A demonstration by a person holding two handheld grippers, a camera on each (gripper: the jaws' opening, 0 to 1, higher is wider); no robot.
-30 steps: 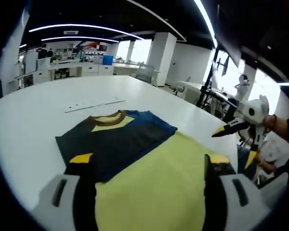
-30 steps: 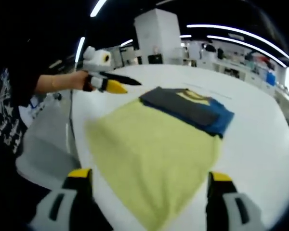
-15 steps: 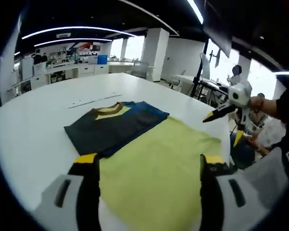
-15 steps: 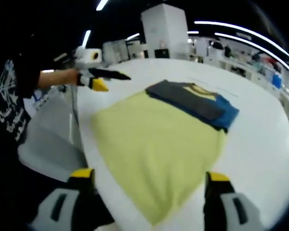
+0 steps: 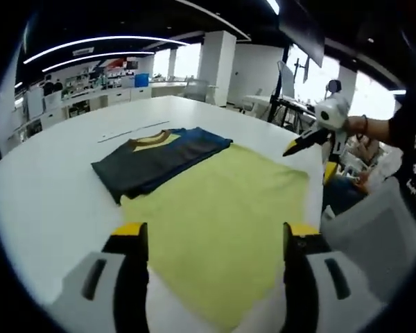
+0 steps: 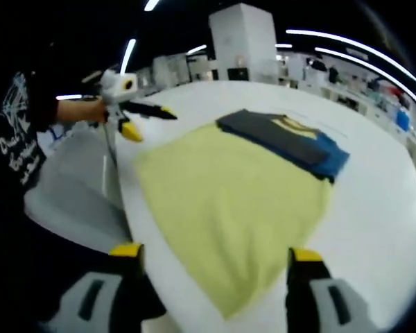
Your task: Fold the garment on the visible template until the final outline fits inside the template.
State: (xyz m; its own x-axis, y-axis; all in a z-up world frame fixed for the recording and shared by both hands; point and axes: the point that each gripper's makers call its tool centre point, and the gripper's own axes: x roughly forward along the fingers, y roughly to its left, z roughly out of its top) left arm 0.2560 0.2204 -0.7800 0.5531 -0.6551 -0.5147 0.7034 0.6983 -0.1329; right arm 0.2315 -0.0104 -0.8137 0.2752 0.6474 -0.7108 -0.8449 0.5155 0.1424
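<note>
garment: dark grey and blue shirt (image 5: 154, 161) with yellow collar patch, folded into a compact block, upper centre-left of the left gripper view; upper right of centre in the right gripper view (image 6: 284, 142)
template: pale yellow sheet (image 5: 218, 218) spread flat, centre of both views; garment overlaps its far edge and looks to spill partly past it onto bare table
left gripper: own jaws (image 5: 209, 239) rise from bottom of the left gripper view, spread wide, nothing between them; also seen upper left of the right gripper view (image 6: 144, 119), held in a hand above the table edge, jaws apart
right gripper: own jaws (image 6: 215, 260) at bottom of the right gripper view, released, empty; seen at upper right of the left gripper view (image 5: 312, 142), jaws parted
step in hand: judged as approach for the next fold or shift, both grippers well apart from the garment
how to do well: pinch only the top layers at the overhanging edge, both sides together, bring it inward until outline sits inside the yellow, smooth flat
surface: big round white table (image 5: 48, 187), thin strip beyond the garment
room: open office, ceiling strip lights, white pillar (image 6: 244, 41), desks far back
</note>
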